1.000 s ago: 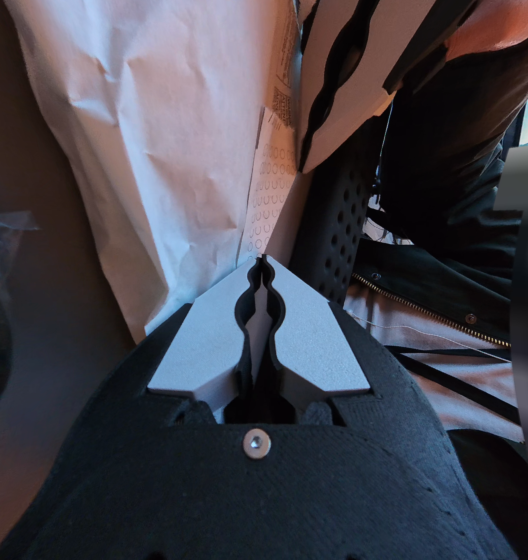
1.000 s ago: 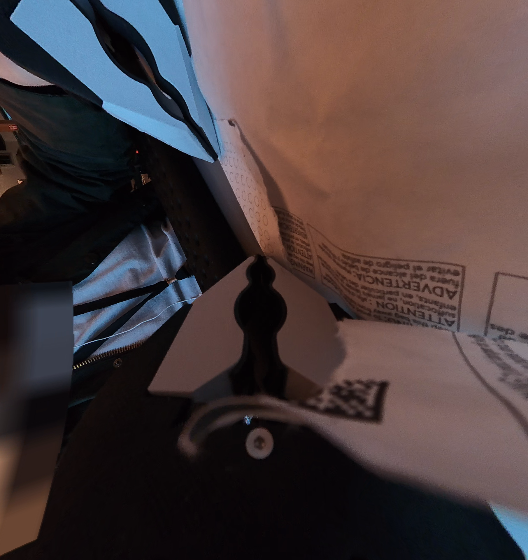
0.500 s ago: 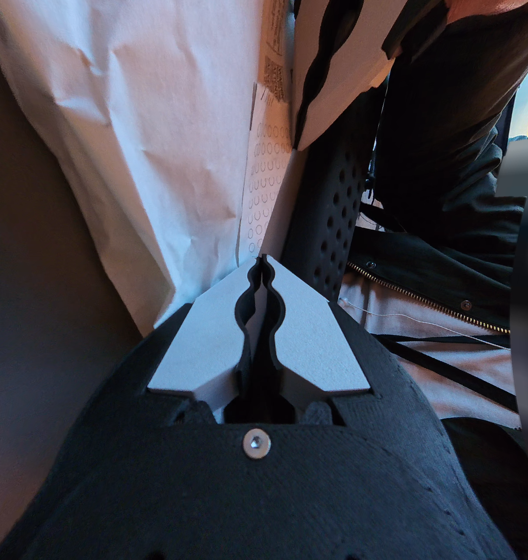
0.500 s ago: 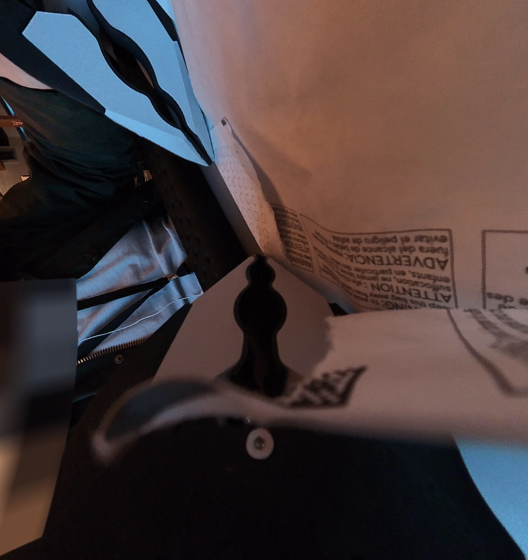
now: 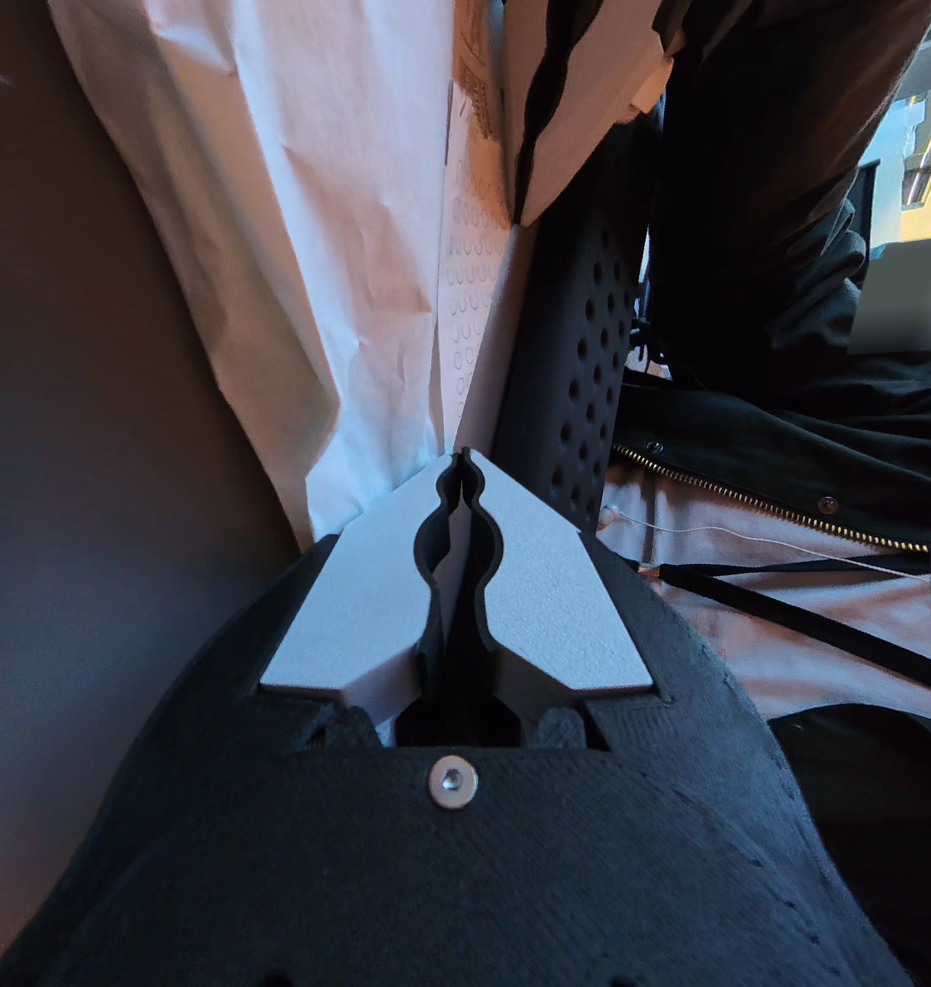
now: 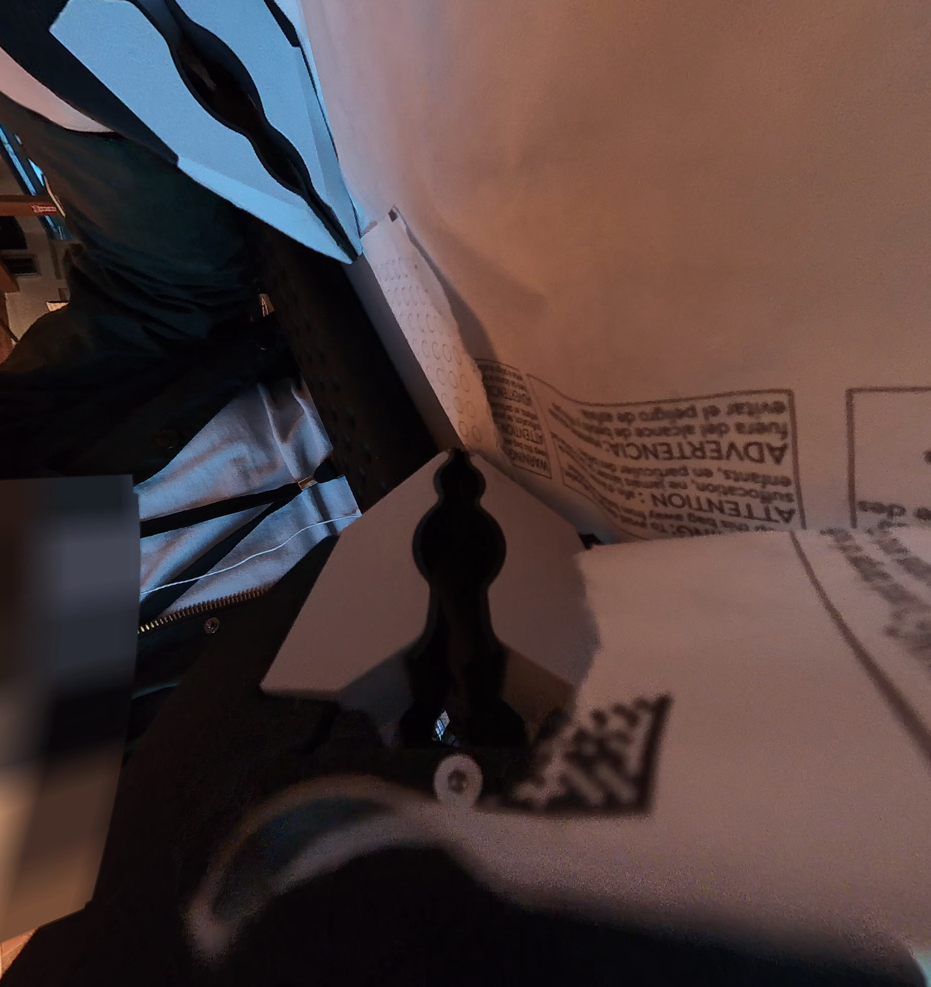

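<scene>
White mailer bag (image 5: 313, 224): we find its edge pinched in the closed left gripper (image 5: 462, 459); the right gripper (image 6: 456, 454), jaws together, seemingly clamps the same edge, under a printed flap (image 6: 773, 667). Behind: a person's dark jacket (image 5: 773, 427), brown table (image 5: 78, 427).

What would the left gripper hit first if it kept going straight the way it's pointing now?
Likely nothing new: the left gripper is already shut on the edge of the white mailer bag. Straight on, it would push further into that bag, beside the perforated black panel. Depth is hard to judge.
</scene>
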Motion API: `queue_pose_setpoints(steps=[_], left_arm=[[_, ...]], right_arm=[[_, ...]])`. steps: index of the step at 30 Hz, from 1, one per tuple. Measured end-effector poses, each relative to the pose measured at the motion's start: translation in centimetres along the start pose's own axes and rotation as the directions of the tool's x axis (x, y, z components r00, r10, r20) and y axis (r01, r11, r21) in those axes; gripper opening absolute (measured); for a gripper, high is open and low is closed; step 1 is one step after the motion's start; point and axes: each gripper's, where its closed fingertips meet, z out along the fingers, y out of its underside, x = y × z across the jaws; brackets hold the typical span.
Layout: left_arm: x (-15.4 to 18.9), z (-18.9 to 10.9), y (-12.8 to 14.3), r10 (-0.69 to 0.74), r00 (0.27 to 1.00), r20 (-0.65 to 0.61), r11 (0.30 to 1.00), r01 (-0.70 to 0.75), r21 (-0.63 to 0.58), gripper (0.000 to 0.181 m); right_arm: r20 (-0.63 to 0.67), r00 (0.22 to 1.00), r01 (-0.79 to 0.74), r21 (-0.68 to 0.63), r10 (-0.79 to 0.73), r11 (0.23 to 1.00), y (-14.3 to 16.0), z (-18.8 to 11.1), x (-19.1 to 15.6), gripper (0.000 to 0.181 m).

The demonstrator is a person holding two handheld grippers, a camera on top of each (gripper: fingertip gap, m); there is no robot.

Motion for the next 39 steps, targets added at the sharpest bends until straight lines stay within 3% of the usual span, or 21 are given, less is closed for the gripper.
queue_pose_setpoints(steps=[6, 8, 10, 13, 14, 16, 18, 20, 22, 24, 27, 30, 35, 39], left_arm=[[0.3, -0.4, 2.1, 0.045, 0.999, 0.002, 0.999, -0.045, -0.021, 0.0], [0.1, -0.7, 2.1, 0.087, 0.995, 0.058, 0.996, -0.087, -0.008, 0.0], [0.6, -0.9, 1.5, 0.16, 0.979, 0.127, 0.987, -0.162, 0.009, 0.0], [2.9, -1.4, -0.8, 0.308, 0.922, 0.234, 0.939, -0.335, 0.083, 0.0], [3.6, -1.5, -1.6, 0.371, 0.883, 0.286, 0.906, -0.412, 0.095, 0.0], [4.6, -1.3, -3.1, 0.498, 0.771, 0.397, 0.814, -0.573, 0.091, 0.002], [4.7, -0.1, -4.0, 0.576, 0.648, 0.498, 0.735, -0.678, 0.033, 0.003], [3.7, 1.4, -4.5, 0.619, 0.549, 0.562, 0.695, -0.716, -0.066, 0.008], [2.8, 3.0, -5.0, 0.639, 0.509, 0.578, 0.686, -0.716, -0.129, 0.026], [1.9, 4.1, -5.5, 0.647, 0.483, 0.59, 0.685, -0.708, -0.171, 0.036], [1.0, 4.7, -6.1, 0.669, 0.44, 0.599, 0.663, -0.718, -0.213, 0.036], [0.8, 4.4, -6.4, 0.682, 0.416, 0.602, 0.646, -0.728, -0.229, 0.035], [0.2, 3.3, -5.9, 0.691, 0.4, 0.602, 0.633, -0.737, -0.237, 0.033], [-0.4, 2.3, -5.7, 0.712, 0.325, 0.623, 0.599, -0.744, -0.297, 0.023]], right_arm=[[0.0, 1.0, 0.002, 0.0, -0.002, 1.0, 0.0, 0.0, 0.0, 0.027], [-0.028, 0.997, 0.078, -0.003, -0.078, 0.997, 0.0, 0.0, -0.1, 0.0], [-0.058, 0.982, 0.179, 0.008, -0.178, 0.984, 0.0, -0.1, -0.6, 0.0], [0.086, 0.924, 0.354, 0.184, -0.374, 0.917, -0.3, -2.2, -6.6, 0.0], [0.046, 0.894, 0.425, 0.235, -0.446, 0.874, -0.1, -3.5, -7.6, 0.0], [-0.216, 0.829, 0.559, 0.302, -0.516, 0.772, -0.6, -6.9, -6.6, 0.0], [-0.508, 0.737, 0.636, 0.301, -0.445, 0.71, -1.4, -11.0, -2.7, 0.0], [-0.609, 0.701, 0.636, 0.297, -0.372, 0.712, -1.6, -13.3, 0.5, 0.0], [-0.595, 0.708, 0.638, 0.306, -0.381, 0.707, -2.2, -12.9, 1.9, 0.0], [-0.623, 0.654, 0.685, 0.245, -0.43, 0.686, -3.0, -11.6, 2.9, 0.0], [-0.688, 0.549, 0.765, 0.184, -0.475, 0.617, -5.1, -10.2, 2.8, 0.002], [-0.677, 0.521, 0.742, 0.057, -0.52, 0.669, -5.6, -8.0, 4.5, 0.005], [-0.694, 0.502, 0.734, 0.025, -0.516, 0.679, -6.0, -7.7, 4.7, 0.001], [-0.749, 0.413, 0.794, 0.017, -0.519, 0.608, -6.1, -7.6, 4.6, 0.001]])
